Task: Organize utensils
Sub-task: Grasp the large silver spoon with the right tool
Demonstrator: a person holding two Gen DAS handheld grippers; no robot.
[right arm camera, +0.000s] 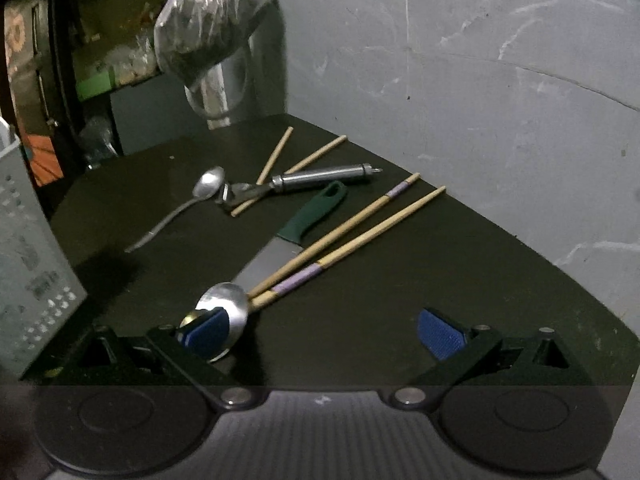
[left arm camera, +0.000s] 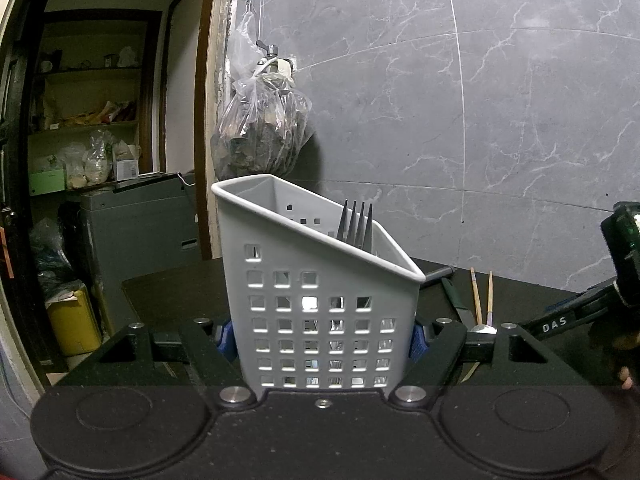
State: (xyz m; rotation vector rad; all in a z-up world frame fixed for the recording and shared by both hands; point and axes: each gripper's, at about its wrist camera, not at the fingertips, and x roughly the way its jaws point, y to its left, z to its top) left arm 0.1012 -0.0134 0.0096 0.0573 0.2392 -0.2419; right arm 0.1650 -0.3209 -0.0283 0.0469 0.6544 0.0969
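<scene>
Utensils point(right arm camera: 320, 220) seen from right tool point(right arm camera: 324, 334), spread wide, left tool point(left arm camera: 322, 338) clamping caddy point(left arm camera: 316, 312)

A home kitchen: grey marble-look wall tiles point(left arm camera: 500, 100), a dark counter point(right arm camera: 400, 300) strewn with cutlery, and cluttered pantry shelves point(left arm camera: 86, 120) through a doorway.

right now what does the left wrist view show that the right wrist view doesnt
Only the left wrist view: the dark metal fork standing in the caddy, and the left gripper with its jaws shut on the caddy's sides.

Only the right wrist view: the green-handled knife in full, the steel-handled peeler, the far metal spoon.

Both: the white perforated plastic caddy, the purple-banded wooden chopsticks, the black table.
</scene>
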